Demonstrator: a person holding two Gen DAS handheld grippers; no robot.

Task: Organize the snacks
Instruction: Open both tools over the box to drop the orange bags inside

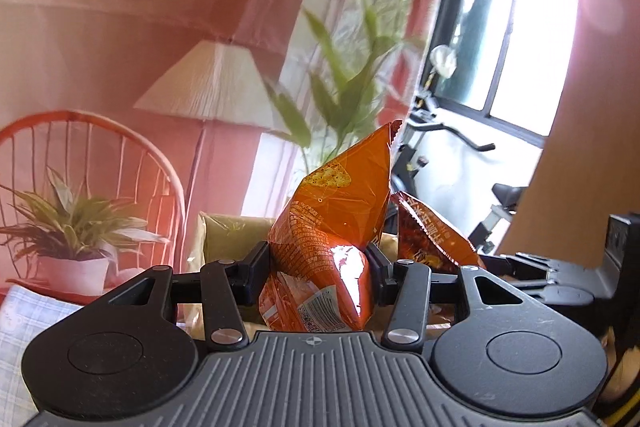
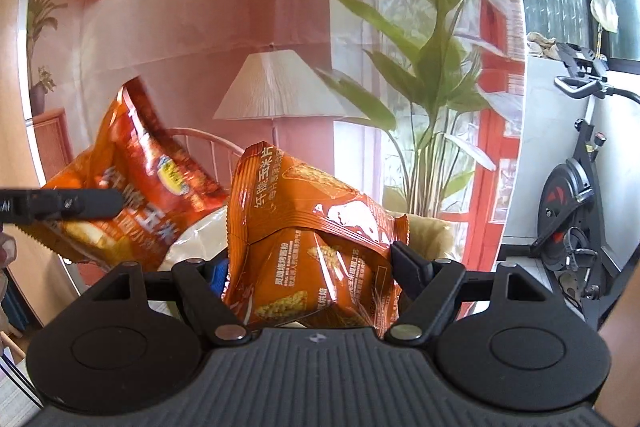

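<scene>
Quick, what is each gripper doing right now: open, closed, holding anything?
Left gripper: closed on an orange snack bag.
Right gripper: closed on another orange snack bag.

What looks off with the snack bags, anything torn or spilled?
No tear or spill shows. Both bags are squeezed and creased: the left gripper pinches its bag at the waist, tilting it; the right gripper dents its bag.
</scene>
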